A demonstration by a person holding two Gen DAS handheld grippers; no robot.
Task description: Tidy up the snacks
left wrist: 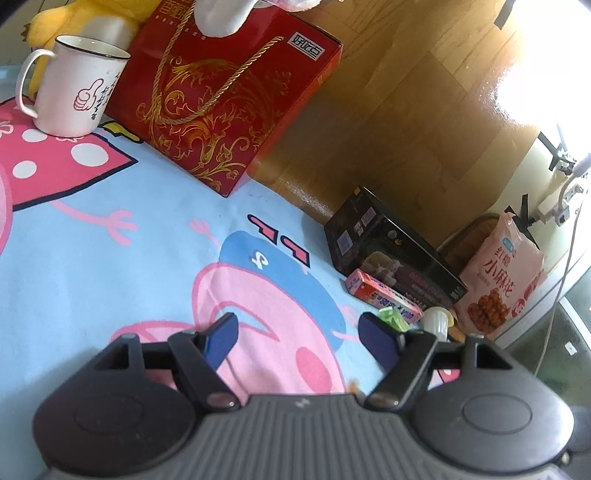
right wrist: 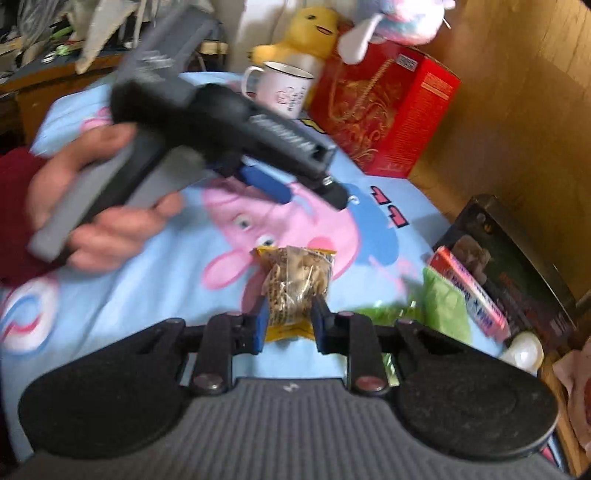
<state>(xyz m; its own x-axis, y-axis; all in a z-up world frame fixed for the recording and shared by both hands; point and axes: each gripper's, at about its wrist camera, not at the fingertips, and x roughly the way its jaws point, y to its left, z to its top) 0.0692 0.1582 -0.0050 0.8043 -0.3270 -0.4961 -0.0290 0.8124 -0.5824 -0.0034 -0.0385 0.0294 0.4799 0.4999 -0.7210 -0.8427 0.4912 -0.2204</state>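
- Left wrist view: the left gripper [left wrist: 297, 338] hovers above a light-blue cloth [left wrist: 92, 266] printed with pink cartoon pigs, its blue-padded fingers [left wrist: 221, 341] spread wide with nothing between them.
- At the far edge of the cloth stands a white mug [left wrist: 79, 86] with a thumbs-up drawing, just beside a red gift box [left wrist: 229, 107] patterned in gold and fitted with a gold rope handle; a yellow plush toy [left wrist: 70, 18] sits behind the mug.
- To the right, a black box [left wrist: 391, 254] lies at the cloth's edge against the wooden floor [left wrist: 424, 103]. In front of it lie a slim pink box [left wrist: 384, 295], a green wrapper [left wrist: 393, 319] and a small white object [left wrist: 437, 319]; a pink snack bag [left wrist: 506, 280] stands upright beside the black box.
- Right wrist view, partly blurred: the right gripper [right wrist: 290, 317] has its fingers closed narrowly on a clear packet of brown snack pieces [right wrist: 297, 282] with yellow ends, the pads pressing its lower sides above the cloth.
- A hand [right wrist: 92, 206] in a dark red sleeve [right wrist: 14, 206] holds the other gripper across the upper left of the frame, one blue pad showing.
- The green wrapper, slim pink box and black box lie at right; mug, red box and plush toys [right wrist: 391, 22] stand at the back.
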